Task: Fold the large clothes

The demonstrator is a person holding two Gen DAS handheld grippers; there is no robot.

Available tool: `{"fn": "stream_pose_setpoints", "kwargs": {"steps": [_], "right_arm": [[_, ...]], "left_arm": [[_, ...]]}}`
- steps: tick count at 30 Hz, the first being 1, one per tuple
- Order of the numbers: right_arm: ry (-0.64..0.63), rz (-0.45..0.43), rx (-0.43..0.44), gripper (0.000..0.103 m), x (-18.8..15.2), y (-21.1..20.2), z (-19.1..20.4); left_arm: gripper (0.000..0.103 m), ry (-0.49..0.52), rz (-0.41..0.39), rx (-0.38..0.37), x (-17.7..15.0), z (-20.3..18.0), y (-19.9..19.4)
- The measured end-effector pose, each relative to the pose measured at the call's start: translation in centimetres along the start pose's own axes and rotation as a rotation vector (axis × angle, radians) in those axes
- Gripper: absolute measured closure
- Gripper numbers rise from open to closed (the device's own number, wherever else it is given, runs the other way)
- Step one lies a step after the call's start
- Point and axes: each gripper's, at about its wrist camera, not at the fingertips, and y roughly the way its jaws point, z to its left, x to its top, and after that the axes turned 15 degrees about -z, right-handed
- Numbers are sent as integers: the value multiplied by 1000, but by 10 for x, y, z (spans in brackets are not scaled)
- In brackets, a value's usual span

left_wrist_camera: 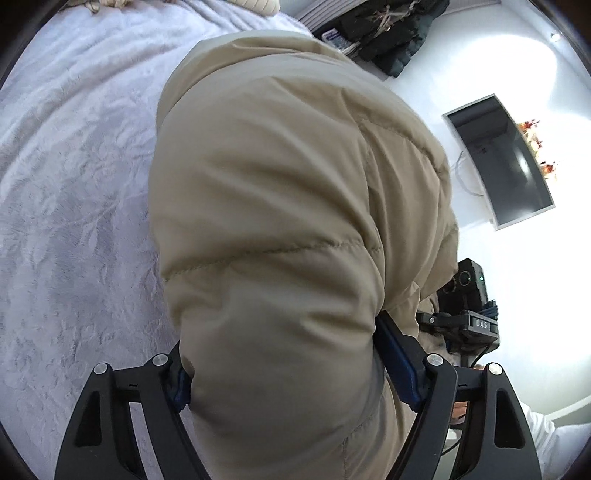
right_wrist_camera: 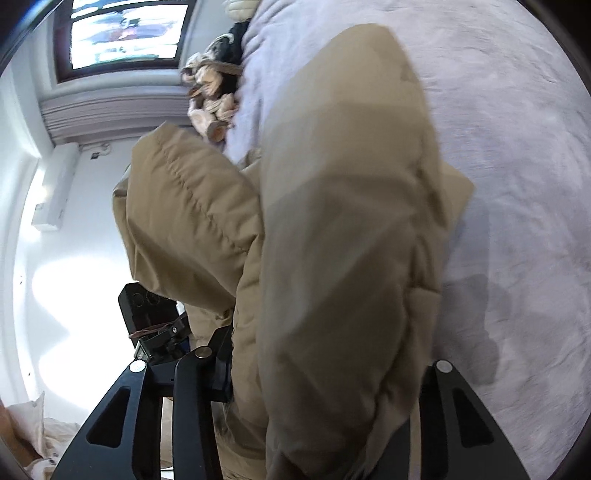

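Left wrist view: the left gripper [left_wrist_camera: 291,354] was clamped on a thick, puffy fold of the tan padded jacket [left_wrist_camera: 288,192], its blue-padded fingers [left_wrist_camera: 397,363] pressed into the fabric on both sides, so the jaws stood wide around the bulk. The jacket billowed up ahead of the fingers and filled the middle of the picture, a stitched quilting seam running across it. Left of it and behind lay the pale lavender bedspread [left_wrist_camera: 74,192] with a raised leafy pattern. To the right, just beside the jacket's edge, the other hand-held device showed as a dark block, and beyond it a white wall carried a dark flat screen [left_wrist_camera: 506,162]; dark clothing [left_wrist_camera: 395,33] hung near the top. In the right wrist view, the right gripper [right_wrist_camera: 321,373] likewise gripped a fold of the same jacket [right_wrist_camera: 343,240], which hid its fingertips; the fabric was blurred. The jacket was lifted off the bedspread [right_wrist_camera: 517,166] and cast a shadow on it. A window [right_wrist_camera: 125,33] showed at upper left, with a heap of soft toys [right_wrist_camera: 214,92] at the bed's edge.
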Motion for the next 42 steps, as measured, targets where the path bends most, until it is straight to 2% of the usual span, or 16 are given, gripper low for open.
{"fn": "stream_pose_setpoints", "kwargs": {"steps": [3,6,11,15,20,23,26,28,30,34,38,40,41,42], "right_arm": [[-51,15,12,58,-6,11,25],[-65,12,20,58,-10,25,41],[-69,31,23,58,-24,61,64],[-85,61,56,58,-34,97,86],[-101,98,98,58,-35,165,111],[-101,116,110,58,-30,205,116],[-108,131,91,58,-21,244,112],[-103,135,49,58,-19,260,105],[-93,137,-29,58,-16,272,93],[-77,89,-184,51,-19,246,73],[-196,-21,-327,52,-16,200,99],[-287,-92,-352,68,-18,178,135],[-305,-101,-335,80,-19,167,145],[-319,-104,-310,82,-25,161,154]], "left_arm": [[21,-11,-39,-22,10,10,-20],[21,-31,-60,-39,22,36,-36],[21,-45,-84,-29,49,79,-74],[21,-40,-122,2,84,117,-117],[21,-27,-187,70,130,172,-161],[21,-24,-208,104,151,207,-168],[21,-34,-211,137,159,236,-156],[21,-49,-192,181,163,266,-147],[20,-68,-166,214,161,282,-133],[19,-63,-157,225,154,294,-126],[19,-35,-156,243,151,291,-125],[18,-42,-158,254,149,283,-120],[18,-39,-160,265,148,279,-120],[18,-31,-162,279,146,275,-120]]}}
